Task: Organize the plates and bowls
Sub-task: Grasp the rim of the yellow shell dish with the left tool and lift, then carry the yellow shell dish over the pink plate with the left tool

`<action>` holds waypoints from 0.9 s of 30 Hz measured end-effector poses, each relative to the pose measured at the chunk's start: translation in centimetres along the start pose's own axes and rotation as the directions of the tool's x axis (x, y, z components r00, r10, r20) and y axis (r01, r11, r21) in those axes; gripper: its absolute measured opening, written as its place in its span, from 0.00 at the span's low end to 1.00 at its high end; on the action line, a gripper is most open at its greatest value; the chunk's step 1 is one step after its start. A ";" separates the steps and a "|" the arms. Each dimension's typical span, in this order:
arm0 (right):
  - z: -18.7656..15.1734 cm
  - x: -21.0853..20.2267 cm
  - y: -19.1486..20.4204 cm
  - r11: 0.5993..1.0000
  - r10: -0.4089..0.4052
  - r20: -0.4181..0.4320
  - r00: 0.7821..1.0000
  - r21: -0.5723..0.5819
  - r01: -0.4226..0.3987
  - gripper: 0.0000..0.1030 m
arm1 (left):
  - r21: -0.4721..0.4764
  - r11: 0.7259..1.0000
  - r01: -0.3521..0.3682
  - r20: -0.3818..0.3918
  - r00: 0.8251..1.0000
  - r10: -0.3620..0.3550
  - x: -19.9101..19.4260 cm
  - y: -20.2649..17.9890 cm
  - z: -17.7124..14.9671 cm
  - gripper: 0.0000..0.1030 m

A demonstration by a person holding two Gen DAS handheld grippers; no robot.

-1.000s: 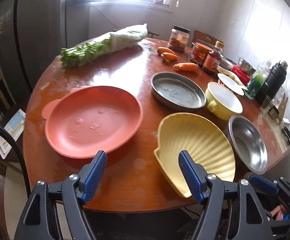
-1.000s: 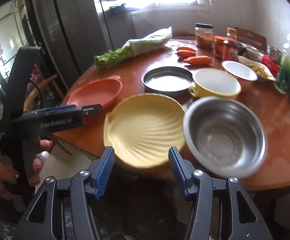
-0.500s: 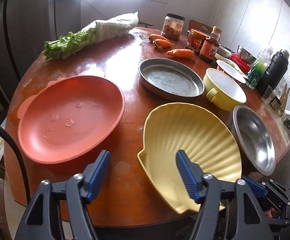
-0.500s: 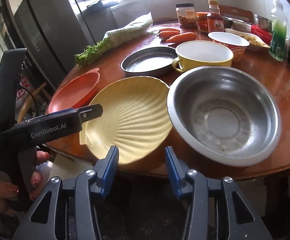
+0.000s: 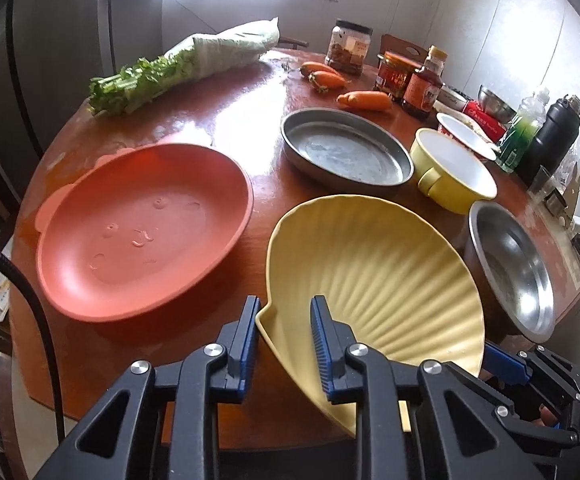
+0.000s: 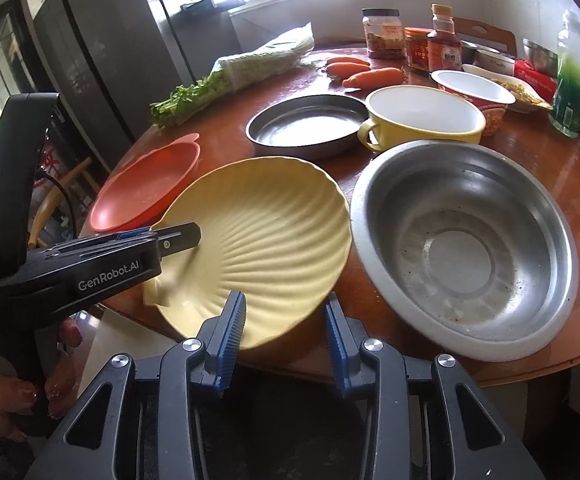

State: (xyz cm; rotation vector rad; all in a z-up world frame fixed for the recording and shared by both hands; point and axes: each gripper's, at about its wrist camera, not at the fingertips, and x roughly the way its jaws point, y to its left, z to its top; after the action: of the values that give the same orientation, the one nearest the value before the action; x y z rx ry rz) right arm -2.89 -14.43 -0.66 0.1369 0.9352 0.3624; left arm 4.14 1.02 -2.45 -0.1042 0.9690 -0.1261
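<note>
A yellow shell-shaped plate (image 5: 374, 276) lies at the table's near edge, also in the right wrist view (image 6: 261, 240). My left gripper (image 5: 283, 336) straddles its near-left rim corner, fingers narrowed on the rim; in the right wrist view its upper finger (image 6: 177, 238) lies on the plate. My right gripper (image 6: 283, 332) is open and empty just before the plate's near edge. An orange plate (image 5: 141, 228) lies left. A steel bowl (image 6: 466, 248) sits right, a steel pan (image 5: 346, 148) and a yellow bowl (image 5: 454, 172) behind.
On the round wooden table (image 5: 225, 120) stand a white-and-red bowl (image 6: 474, 92), carrots (image 5: 366, 100), wrapped greens (image 5: 193, 64), jars and sauce bottles (image 5: 422, 88), a green bottle (image 5: 522, 136) and a black flask (image 5: 554, 140). A dark fridge (image 6: 101, 64) stands at left.
My left gripper moved forward and closed its fingers onto the yellow plate's near-left rim. My right gripper moved closer to the plate's near edge and stayed open.
</note>
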 end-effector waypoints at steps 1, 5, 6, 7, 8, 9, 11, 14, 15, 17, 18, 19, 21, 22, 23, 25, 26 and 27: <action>0.0 -0.1 0.1 1.000 0.003 0.003 1.000 0.000 -0.003 0.39 | 0.002 1.000 -0.002 0.008 1.000 0.002 -0.4 0.0 0.0 0.25; 0.1 -0.9 0.5 1.000 0.013 0.021 1.000 0.000 -0.013 0.39 | 0.009 1.000 -0.003 0.029 1.000 0.003 -1.7 0.1 0.3 0.25; 0.1 -1.2 0.6 1.000 0.017 0.026 1.000 -0.001 -0.017 0.39 | 0.009 1.000 -0.005 0.036 0.999 0.004 -2.0 0.1 0.4 0.25; 0.2 -1.3 0.7 1.000 0.018 0.030 0.999 -0.002 -0.018 0.39 | 0.008 1.000 -0.005 0.045 0.999 0.004 -2.3 0.2 0.5 0.25; 0.2 -1.5 0.9 1.000 0.021 0.037 0.999 -0.005 -0.020 0.39 | 0.010 1.000 -0.009 0.054 0.999 0.008 -2.6 0.2 0.6 0.25; 0.3 -1.7 1.0 1.000 0.024 0.042 0.999 -0.008 -0.024 0.39 | 0.012 1.000 -0.012 0.059 0.998 0.012 -2.8 0.2 0.7 0.25; 0.6 -2.0 1.4 1.000 0.028 0.053 0.998 -0.015 -0.027 0.39 | 0.010 1.000 -0.019 0.075 0.997 0.018 -3.4 0.3 0.9 0.25; 1.2 -2.2 1.9 0.999 0.037 0.068 0.997 -0.027 -0.035 0.39 | 0.004 1.000 -0.031 0.091 0.995 0.030 -4.0 0.7 1.3 0.25; 1.5 -2.2 2.1 0.999 0.041 0.069 0.997 -0.032 -0.039 0.39 | -0.001 0.999 -0.032 0.094 0.995 0.032 -4.1 0.9 1.4 0.25; 1.9 -2.2 2.4 0.998 0.046 0.075 0.996 -0.040 -0.043 0.39 | -0.006 0.999 -0.040 0.104 0.994 0.040 -4.4 1.3 1.8 0.25; 2.2 -2.3 2.6 0.998 0.049 0.082 0.995 -0.046 -0.046 0.39 | -0.009 0.999 -0.043 0.108 0.993 0.044 -4.6 1.4 1.9 0.25; 2.5 -2.3 2.9 0.997 0.052 0.086 0.995 -0.054 -0.047 0.39 | -0.014 0.999 -0.047 0.114 0.992 0.049 -4.8 1.7 2.1 0.25; 3.1 -2.3 3.3 0.997 0.055 0.094 0.994 -0.064 -0.050 0.39 | -0.019 0.998 -0.053 0.125 0.991 0.055 -5.2 2.1 2.4 0.25; 3.2 -2.3 3.5 0.996 0.055 0.097 0.994 -0.071 -0.049 0.39 | -0.020 0.998 -0.057 0.129 0.990 0.059 -5.3 2.3 2.5 0.25; 3.6 -2.2 3.8 0.995 0.057 0.101 0.993 -0.082 -0.049 0.39 | -0.025 0.998 -0.060 0.134 0.989 0.063 -5.5 2.6 2.7 0.25; 4.3 -2.1 4.3 0.994 0.061 0.107 0.992 -0.096 -0.050 0.39 | -0.038 0.997 -0.063 0.144 0.987 0.068 -5.7 3.3 3.0 0.25; 4.7 -2.0 4.7 0.993 0.065 0.109 0.992 -0.104 -0.053 0.39 | -0.042 0.997 -0.067 0.148 0.986 0.073 -5.8 3.5 3.2 0.25; 5.0 -1.9 4.9 0.992 0.067 0.113 0.991 -0.111 -0.054 0.39 | -0.047 0.996 -0.070 0.151 0.986 0.076 -5.9 3.8 3.3 0.25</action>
State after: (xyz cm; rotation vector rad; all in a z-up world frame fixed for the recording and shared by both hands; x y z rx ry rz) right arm -1.07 -10.38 5.05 0.0871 0.7960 0.4554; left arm 3.82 5.76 3.63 -0.1151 0.8219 -0.0300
